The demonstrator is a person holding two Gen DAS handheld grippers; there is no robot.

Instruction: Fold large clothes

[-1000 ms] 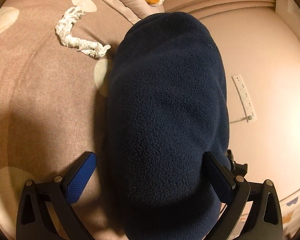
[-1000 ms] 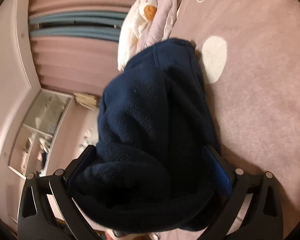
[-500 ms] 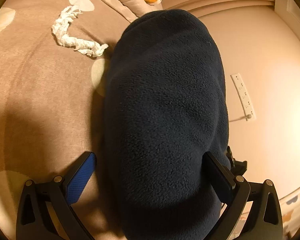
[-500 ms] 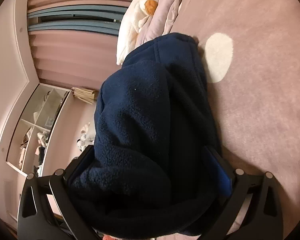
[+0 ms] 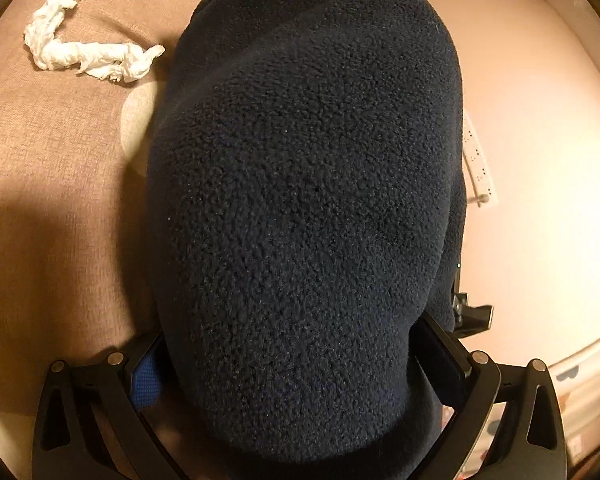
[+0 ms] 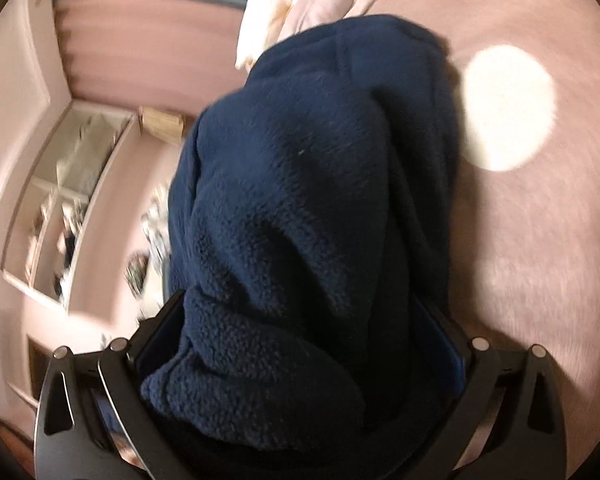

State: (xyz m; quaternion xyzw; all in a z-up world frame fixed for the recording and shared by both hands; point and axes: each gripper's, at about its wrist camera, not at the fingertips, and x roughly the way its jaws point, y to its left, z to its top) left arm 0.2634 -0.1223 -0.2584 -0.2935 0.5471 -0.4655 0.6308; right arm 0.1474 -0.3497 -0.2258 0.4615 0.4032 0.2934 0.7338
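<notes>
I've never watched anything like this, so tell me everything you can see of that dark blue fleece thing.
The navy fleece garment is thick, nubby and soft-looking, bunched into a long mound with deep folds and a seam visible in the right wrist view. Its type cannot be told. It lies on the pinkish-brown bed cover, near a twisted white cloth. The left gripper and right gripper each have fleece filling the gap between their fingers, apparently clamped.

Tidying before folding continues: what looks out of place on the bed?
A twisted strip of white tissue lies loose on the brown bedspread, left of the navy fleece. It looks like litter.
</notes>
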